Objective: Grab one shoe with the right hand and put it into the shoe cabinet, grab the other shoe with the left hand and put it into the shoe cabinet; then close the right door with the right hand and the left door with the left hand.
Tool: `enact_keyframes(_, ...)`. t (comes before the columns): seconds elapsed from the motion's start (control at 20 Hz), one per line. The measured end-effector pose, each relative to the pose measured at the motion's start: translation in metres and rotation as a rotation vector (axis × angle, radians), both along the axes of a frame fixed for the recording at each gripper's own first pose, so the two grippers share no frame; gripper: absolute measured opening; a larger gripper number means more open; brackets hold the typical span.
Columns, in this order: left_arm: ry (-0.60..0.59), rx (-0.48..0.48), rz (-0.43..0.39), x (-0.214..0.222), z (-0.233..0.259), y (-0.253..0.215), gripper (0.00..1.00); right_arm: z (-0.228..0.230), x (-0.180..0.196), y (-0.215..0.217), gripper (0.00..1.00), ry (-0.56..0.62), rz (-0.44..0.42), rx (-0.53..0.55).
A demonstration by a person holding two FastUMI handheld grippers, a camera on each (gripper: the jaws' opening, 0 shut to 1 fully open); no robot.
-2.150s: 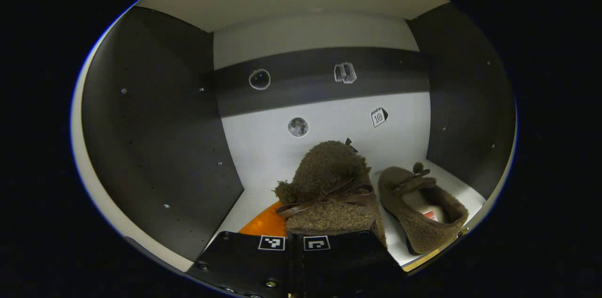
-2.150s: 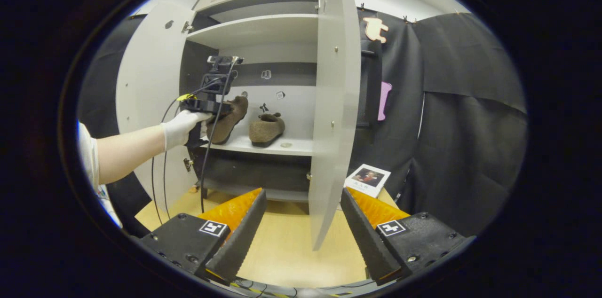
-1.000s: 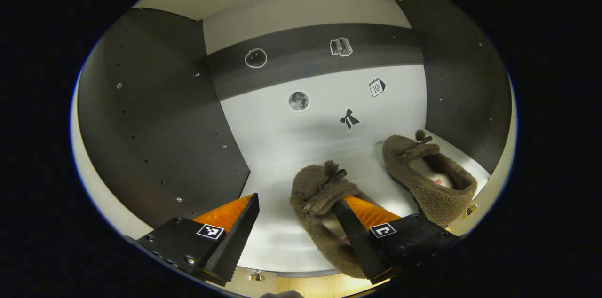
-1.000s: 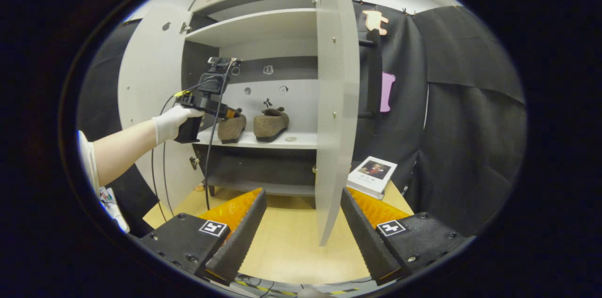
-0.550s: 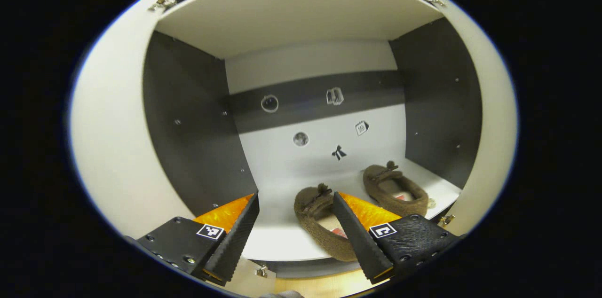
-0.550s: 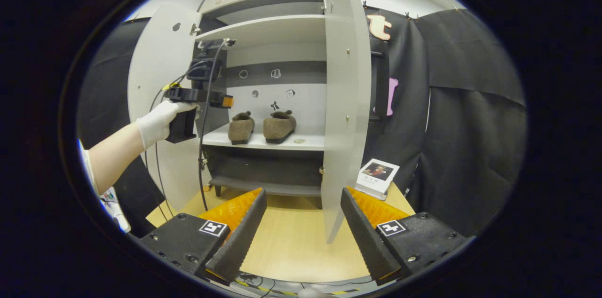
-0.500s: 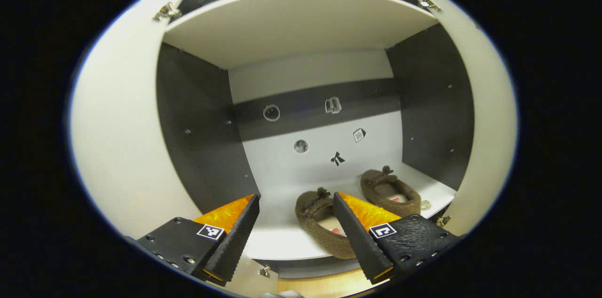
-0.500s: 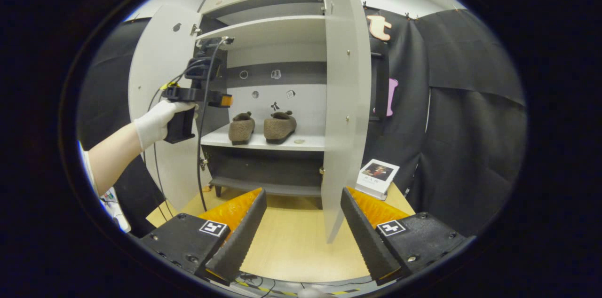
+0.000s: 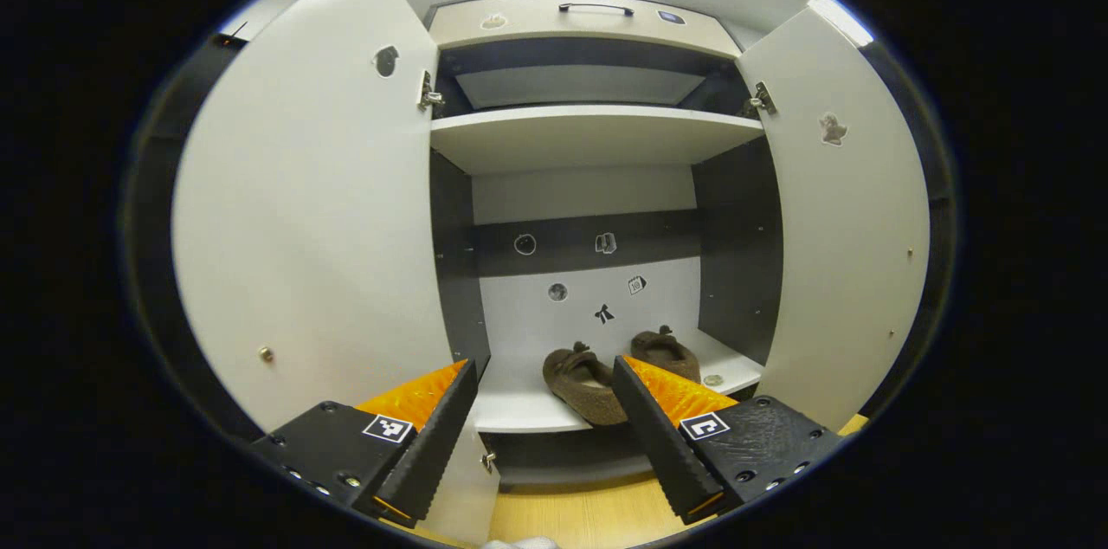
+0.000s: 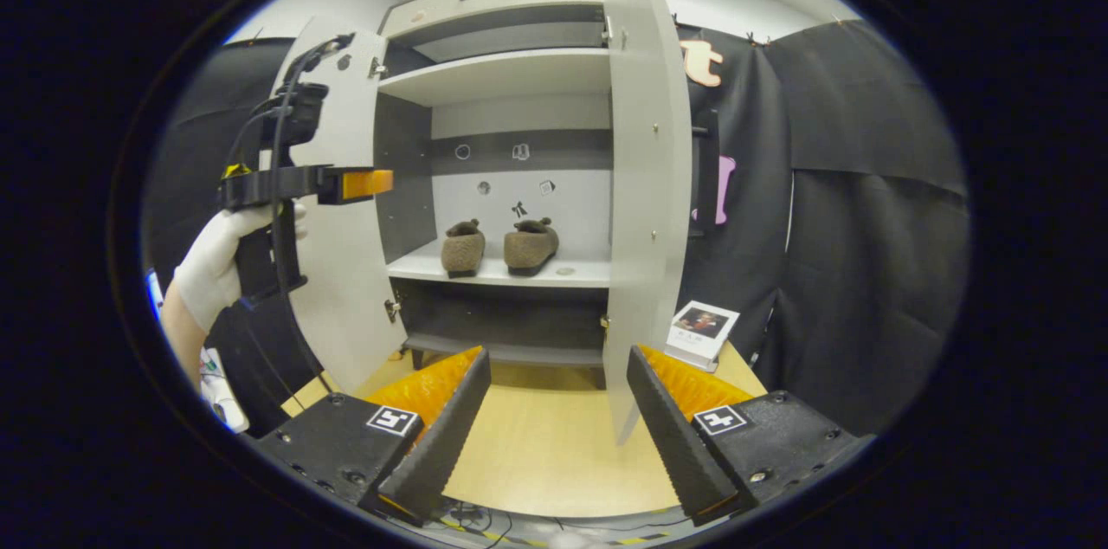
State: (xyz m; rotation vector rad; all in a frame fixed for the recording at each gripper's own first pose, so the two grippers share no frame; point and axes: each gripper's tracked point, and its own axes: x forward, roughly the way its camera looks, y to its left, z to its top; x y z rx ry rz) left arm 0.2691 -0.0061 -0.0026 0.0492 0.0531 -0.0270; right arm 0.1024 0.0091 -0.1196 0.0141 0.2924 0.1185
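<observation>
Left gripper (image 9: 544, 380): fingers spread wide, nothing held, outside shoe cabinet (image 9: 597, 129), facing shelf. Left shoe (image 9: 582, 381) and right shoe (image 9: 665, 354) side by side on shelf, toes toward back wall, well beyond fingertips. Right gripper (image 10: 558, 369): wide open, empty, facing edge of right door (image 10: 645, 185). Left door (image 9: 312, 220) open.

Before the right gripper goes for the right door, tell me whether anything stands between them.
Nothing visible does. In the right gripper view the right gripper is open, and the right door stands edge-on straight ahead of it over bare floor. The book lies beyond the door, off that path.
</observation>
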Motion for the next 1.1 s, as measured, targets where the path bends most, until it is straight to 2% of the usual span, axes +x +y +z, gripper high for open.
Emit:
enact_keyframes(0.45, 0.061, -0.010, 0.035, -0.128, -0.056, 0.020, 0.96, 0.003, -0.023, -0.008, 0.99, -0.017, -0.034, 0.014)
enact_keyframes(0.75, 0.081, 0.013, 0.023, -0.162, -0.070, 0.010, 0.96, 0.012, -0.022, -0.027, 1.00, -0.031, -0.067, 0.010)
enact_keyframes(0.85, 0.070, 0.006, 0.026, -0.166, -0.065, 0.008, 0.96, 0.025, -0.014, -0.048, 1.00, -0.058, -0.104, 0.002)
enact_keyframes(0.9, 0.069, 0.003, 0.027, -0.167, -0.064, 0.008, 1.00, 0.032, -0.008, -0.063, 1.00, -0.073, -0.130, 0.002)
enact_keyframes(0.95, 0.067, 0.002, 0.032, -0.169, -0.065, 0.009, 0.96, 0.041, -0.001, -0.079, 1.00, -0.087, -0.157, 0.000)
enact_keyframes(1.1, 0.075, -0.003, 0.043, -0.174, -0.069, 0.009, 0.96, 0.064, 0.023, -0.132, 1.00, -0.127, -0.248, -0.035)
